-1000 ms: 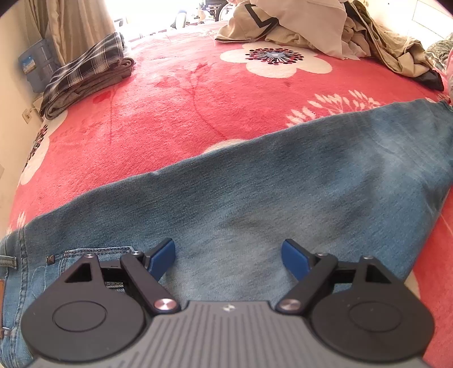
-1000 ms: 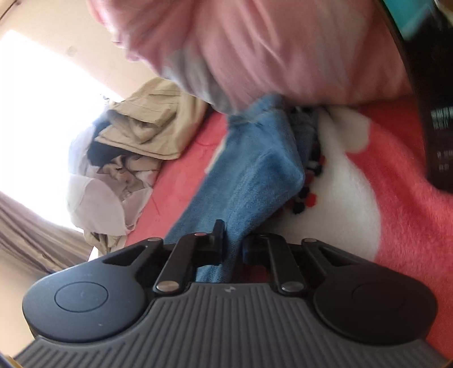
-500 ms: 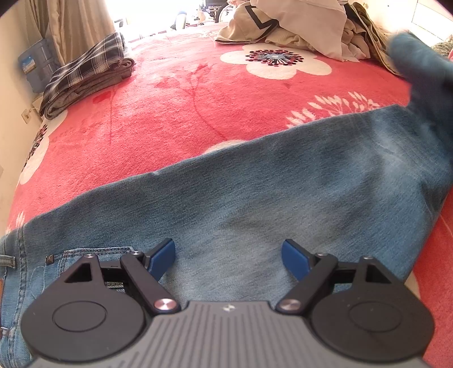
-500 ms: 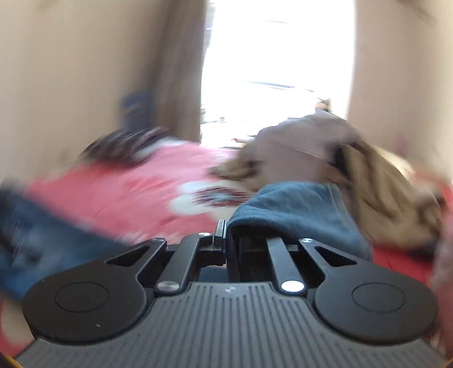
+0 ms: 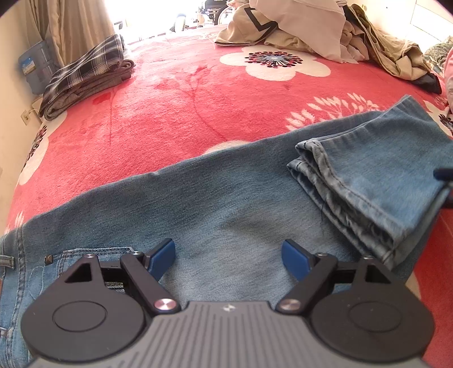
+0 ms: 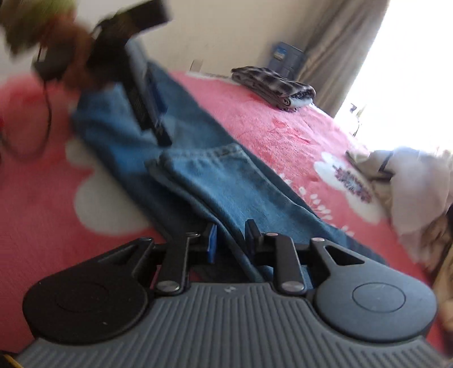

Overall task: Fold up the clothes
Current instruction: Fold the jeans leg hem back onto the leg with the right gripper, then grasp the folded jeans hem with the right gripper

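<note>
Blue jeans (image 5: 226,203) lie stretched across a red floral blanket (image 5: 198,99). Their leg end (image 5: 368,181) is folded back on top of the leg at the right, hem toward the middle. My left gripper (image 5: 228,254) hangs open just above the seat area beside the back pocket, nothing between its blue pads. In the right wrist view, my right gripper (image 6: 230,240) sits at the fold of the jeans (image 6: 240,184). Its jaws are opening, with the denim edge still between them and the pads apart from it. The left gripper (image 6: 150,113) shows blurred further along.
A folded plaid garment (image 5: 85,76) lies at the far left edge of the bed. A heap of beige and white clothes (image 5: 311,25) fills the far right. A blue container (image 5: 34,68) stands by the curtain. A person's blurred hand (image 6: 76,70) holds the left gripper.
The right gripper swung the leg end over and laid it back on the jeans, then loosened its jaws; the view rolled round. The left gripper stayed still and open.
</note>
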